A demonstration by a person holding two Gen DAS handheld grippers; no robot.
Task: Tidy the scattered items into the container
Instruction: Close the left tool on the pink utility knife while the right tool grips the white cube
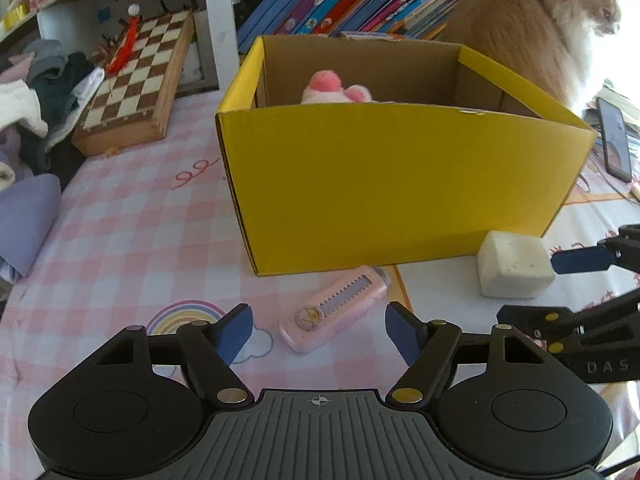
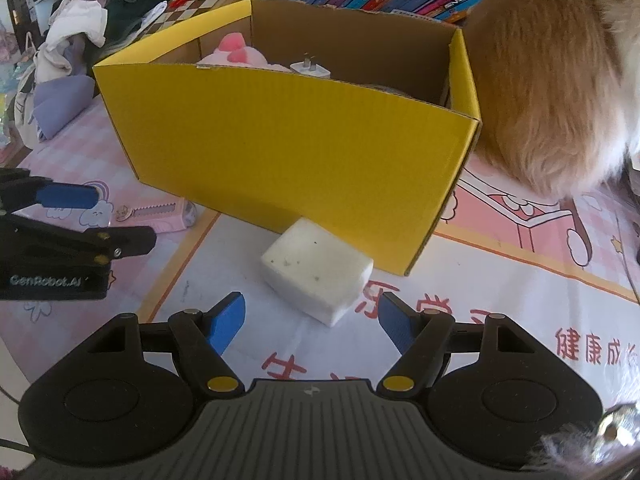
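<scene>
Two items left on the mat, both lying against the near wall of the yellow box (image 1: 400,184), probably because that is the side I work from. My left gripper (image 1: 320,334) hangs tilted down over the pink utility knife (image 1: 334,308), jaws apart, nothing between the pads; the knife lies flat and slantwise just ahead of the fingertips, one end nearly under the box's corner. I judge the jaws are set wide enough to straddle its narrow body across the width. My right gripper (image 2: 312,322) is likewise open and empty, lined up on the white block (image 2: 318,270), which touches or nearly touches the box wall; its near corner points between my fingers. Inside the box: a pink plush toy (image 2: 236,54) and a white plug adapter (image 2: 310,68), so the task looks well along. An orange-and-white cat (image 2: 560,92) sits pressed against the box's far right corner; I'd lift over the near wall to stay away from it.
</scene>
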